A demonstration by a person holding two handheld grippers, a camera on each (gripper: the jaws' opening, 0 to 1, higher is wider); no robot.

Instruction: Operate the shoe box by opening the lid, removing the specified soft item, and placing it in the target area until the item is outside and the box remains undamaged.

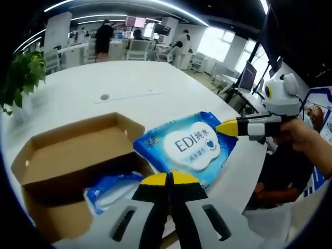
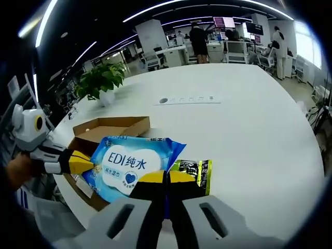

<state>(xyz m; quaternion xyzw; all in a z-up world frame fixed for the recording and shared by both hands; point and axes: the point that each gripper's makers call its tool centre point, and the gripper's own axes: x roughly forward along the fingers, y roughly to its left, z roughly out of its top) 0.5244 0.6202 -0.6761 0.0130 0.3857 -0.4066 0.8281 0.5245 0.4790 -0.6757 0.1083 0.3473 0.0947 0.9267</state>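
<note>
Cardboard of the open shoe box (image 1: 78,155) is seen in the left gripper view on the white table (image 1: 129,83), a blue wipes pack (image 1: 189,145) lying against its edge. The left gripper (image 1: 169,179) is pressed together; the right gripper (image 1: 228,127) touches the pack's far corner. In the right gripper view, the right gripper (image 2: 167,177) is closed over the pack (image 2: 127,166), beside a green sachet (image 2: 194,171).

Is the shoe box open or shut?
Open: the box has its lid folded back, showing the brown inside, with a blue pack still lying in it.
</note>
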